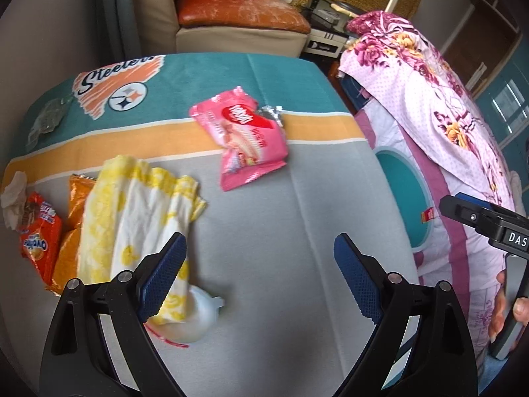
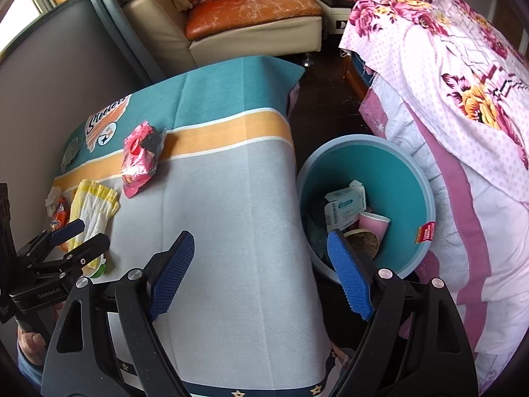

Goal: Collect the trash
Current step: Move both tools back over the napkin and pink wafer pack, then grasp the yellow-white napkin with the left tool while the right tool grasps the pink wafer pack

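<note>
Currently both grippers, left gripper (image 1: 259,273) and right gripper (image 2: 261,274), are hanging spread and empty; next pickup needing the pink wrapper (image 1: 246,137) binned in the teal bin (image 2: 410,178).

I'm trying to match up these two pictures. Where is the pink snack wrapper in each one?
Left wrist view: the pink snack wrapper lies above centre, across the orange stripe.
Right wrist view: the wrapper lies left of centre, on the same stripe.
Shared landmark: the Steelers logo, just left of it.
</note>
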`<act>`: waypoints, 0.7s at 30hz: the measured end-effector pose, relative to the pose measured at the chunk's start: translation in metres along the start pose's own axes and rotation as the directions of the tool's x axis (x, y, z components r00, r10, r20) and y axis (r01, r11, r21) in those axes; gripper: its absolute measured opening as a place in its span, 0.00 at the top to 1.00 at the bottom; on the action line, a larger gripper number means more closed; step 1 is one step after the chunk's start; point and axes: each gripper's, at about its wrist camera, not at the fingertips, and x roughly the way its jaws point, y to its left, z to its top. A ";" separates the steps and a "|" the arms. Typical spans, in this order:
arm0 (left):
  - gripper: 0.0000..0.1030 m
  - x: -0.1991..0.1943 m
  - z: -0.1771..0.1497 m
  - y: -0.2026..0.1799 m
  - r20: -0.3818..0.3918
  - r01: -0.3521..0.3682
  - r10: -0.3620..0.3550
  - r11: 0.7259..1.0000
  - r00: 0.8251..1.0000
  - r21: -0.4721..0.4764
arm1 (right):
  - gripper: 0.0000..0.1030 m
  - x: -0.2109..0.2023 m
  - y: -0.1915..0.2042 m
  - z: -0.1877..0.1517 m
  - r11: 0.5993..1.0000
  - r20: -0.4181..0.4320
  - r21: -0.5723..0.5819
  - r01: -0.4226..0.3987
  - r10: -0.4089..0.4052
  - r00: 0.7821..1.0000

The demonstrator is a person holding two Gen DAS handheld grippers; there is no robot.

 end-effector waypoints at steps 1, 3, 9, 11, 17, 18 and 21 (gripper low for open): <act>0.12 -0.002 -0.001 0.010 0.001 -0.011 0.011 1.000 1.000 -0.011 | 0.23 0.000 0.007 0.000 1.000 -0.002 -0.010 -0.005 0.005 1.000; 0.12 -0.004 -0.005 0.030 0.000 -0.041 0.041 0.999 0.999 -0.032 | 0.23 0.002 0.018 -0.001 1.000 -0.007 -0.026 -0.014 0.014 1.000; 0.12 -0.002 -0.008 0.066 -0.010 -0.097 0.097 0.993 0.995 -0.068 | 0.23 0.015 0.042 -0.004 0.998 -0.039 -0.057 -0.032 0.030 0.999; 0.12 0.000 -0.009 0.070 -0.007 -0.104 0.103 0.992 0.995 -0.071 | 0.23 0.020 0.046 -0.004 0.998 -0.050 -0.060 -0.037 0.034 0.998; 0.18 0.003 -0.009 0.062 0.018 -0.147 0.147 0.989 0.989 -0.026 | 0.23 0.028 0.052 -0.004 0.997 -0.066 -0.067 -0.046 0.042 0.997; 0.18 0.004 -0.009 0.061 0.018 -0.150 0.151 0.988 0.988 -0.017 | 0.23 0.029 0.052 -0.003 0.997 -0.068 -0.065 -0.048 0.044 0.997; 0.26 0.010 -0.010 0.056 0.010 -0.166 0.166 0.986 0.986 0.011 | 0.23 0.034 0.050 -0.003 0.997 -0.076 -0.057 -0.054 0.049 0.996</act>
